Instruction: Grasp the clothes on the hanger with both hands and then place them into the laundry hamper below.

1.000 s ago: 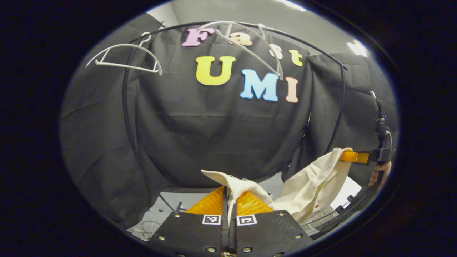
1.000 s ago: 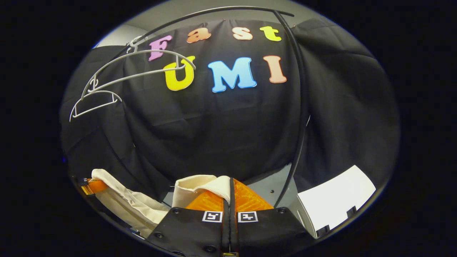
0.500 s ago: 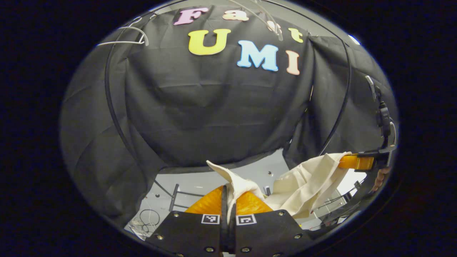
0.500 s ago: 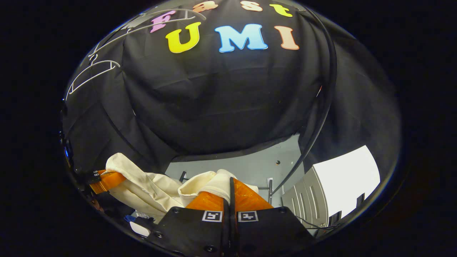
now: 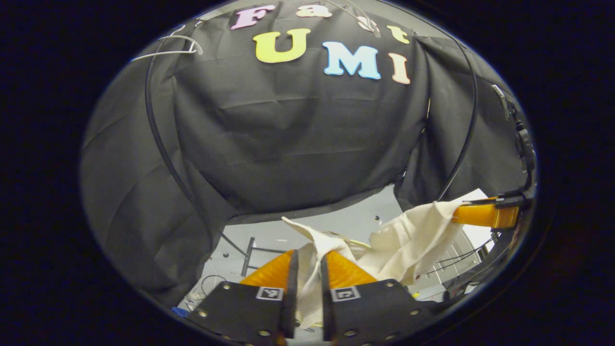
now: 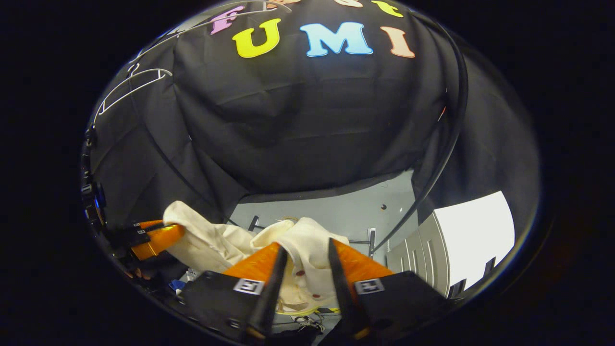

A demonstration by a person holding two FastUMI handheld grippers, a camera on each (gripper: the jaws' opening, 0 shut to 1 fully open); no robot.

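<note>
A cream garment (image 5: 413, 235) hangs slack between the two grippers, low over the grey floor. My left gripper (image 5: 309, 254) has its fingers a little apart, and a fold of the cloth stands loosely in the gap. In the right gripper view, my right gripper (image 6: 307, 246) is open wider, with the garment (image 6: 211, 240) draped between its fingers and sagging down. A thin yellow rim (image 6: 293, 311) shows below the cloth; I cannot tell whether it is the hamper. The right gripper (image 5: 473, 215) also appears far right in the left gripper view, and the left gripper (image 6: 166, 234) at the left in the other.
Bare white hangers (image 5: 168, 45) (image 6: 129, 86) hang on the black rack's curved bar (image 5: 158, 144) high above. A grey-and-white slatted unit (image 6: 461, 235) stands to the right. Cables and a small metal stand (image 5: 250, 247) lie on the grey floor (image 5: 336, 221).
Both grippers have come down from the hangers with the garment. Their fingers, shut tight on the cloth before, have now parted, the right pair more than the left.
</note>
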